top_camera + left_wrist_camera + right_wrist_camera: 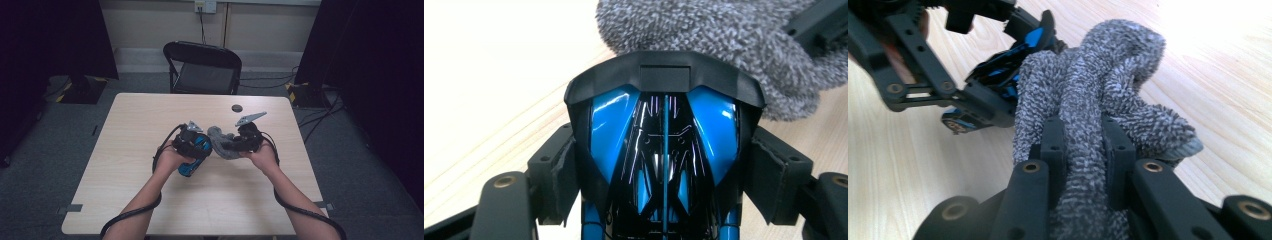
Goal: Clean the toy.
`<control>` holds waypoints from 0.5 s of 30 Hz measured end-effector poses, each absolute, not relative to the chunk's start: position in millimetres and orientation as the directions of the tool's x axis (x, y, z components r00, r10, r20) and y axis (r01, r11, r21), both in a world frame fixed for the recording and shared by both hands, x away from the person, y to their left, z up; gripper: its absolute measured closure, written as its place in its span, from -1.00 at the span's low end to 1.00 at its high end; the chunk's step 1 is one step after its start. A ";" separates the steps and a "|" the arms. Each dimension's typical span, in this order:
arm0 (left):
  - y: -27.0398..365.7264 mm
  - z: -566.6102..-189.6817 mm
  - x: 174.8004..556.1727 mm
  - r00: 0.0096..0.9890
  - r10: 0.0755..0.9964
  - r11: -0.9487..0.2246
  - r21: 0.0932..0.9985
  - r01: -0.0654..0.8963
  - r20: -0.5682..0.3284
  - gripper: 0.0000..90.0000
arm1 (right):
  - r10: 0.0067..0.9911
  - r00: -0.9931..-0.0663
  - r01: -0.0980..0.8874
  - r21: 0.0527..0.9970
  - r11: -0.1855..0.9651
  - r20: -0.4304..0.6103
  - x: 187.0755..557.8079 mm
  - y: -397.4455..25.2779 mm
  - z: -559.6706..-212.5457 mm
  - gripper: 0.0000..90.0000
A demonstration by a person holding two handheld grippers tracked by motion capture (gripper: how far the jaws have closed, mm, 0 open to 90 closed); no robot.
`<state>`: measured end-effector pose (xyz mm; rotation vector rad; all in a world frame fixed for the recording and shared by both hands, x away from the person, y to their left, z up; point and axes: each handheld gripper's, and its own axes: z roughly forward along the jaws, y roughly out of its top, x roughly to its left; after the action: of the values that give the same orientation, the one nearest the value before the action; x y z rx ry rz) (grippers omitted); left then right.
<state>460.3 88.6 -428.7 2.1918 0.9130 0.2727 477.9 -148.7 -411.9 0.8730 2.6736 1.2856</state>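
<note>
Two grippers meet near the middle of the tabletop [150, 200], and I have something in each. My left gripper [664, 150] is clamped on a glossy blue and black toy car [664, 145]: its jaws press against the car's two flanks, and the car's black end juts out past their tips. Directly ahead of those jaws, touching the car's black end, lies the grey fuzzy cloth [724, 45]. My right gripper [1087, 150] has its jaws pinched on a bunched fold of that same cloth, the fabric squeezed between the two pads and rising beyond them in a twisted roll. Just past the cloth, up and to the left of my right jaws, I see the left gripper with the car in it, the cloth pressed against the blue bodywork. From the high view the left gripper [192, 145] and the right gripper [247, 140] sit close together, the cloth [222, 142] bridging the gap between them and the car [192, 162] hanging down toward me from the left hand [170, 157]. Well beyond my right jaws, a small dark round disc [236, 108] lies on the tabletop, and a black folding chair [202, 67] stands behind the far edge.
</note>
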 end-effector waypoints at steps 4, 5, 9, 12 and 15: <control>92.6 -428.0 463.6 0.704 0.706 -0.458 0.706 0.540 -0.080 -0.43 | 0.504 -0.843 0.462 0.733 0.499 0.189 476.7 -148.2 -410.5 0.70; 94.1 -427.8 464.7 0.701 0.708 -0.453 0.708 0.543 -0.085 -0.43 | 0.502 -0.845 0.459 0.734 0.501 0.186 476.0 -148.0 -410.2 0.70; 101.9 -427.1 468.7 0.676 0.731 -0.427 0.711 0.558 -0.092 -0.43 | 0.488 -0.852 0.453 0.730 0.512 0.187 473.8 -147.5 -410.7 0.70; 107.7 -424.9 470.4 0.659 0.745 -0.403 0.717 0.569 -0.105 -0.43 | 0.483 -0.856 0.451 0.722 0.525 0.183 470.8 -147.2 -411.7 0.70; 112.4 -420.9 470.4 0.657 0.747 -0.399 0.721 0.566 -0.103 -0.43 | 0.479 -0.859 0.448 0.722 0.527 0.182 468.4 -149.1 -412.6 0.70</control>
<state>470.4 112.4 -420.9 2.1152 1.0140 0.3053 468.4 -149.1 -412.6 0.8230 2.7115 1.2644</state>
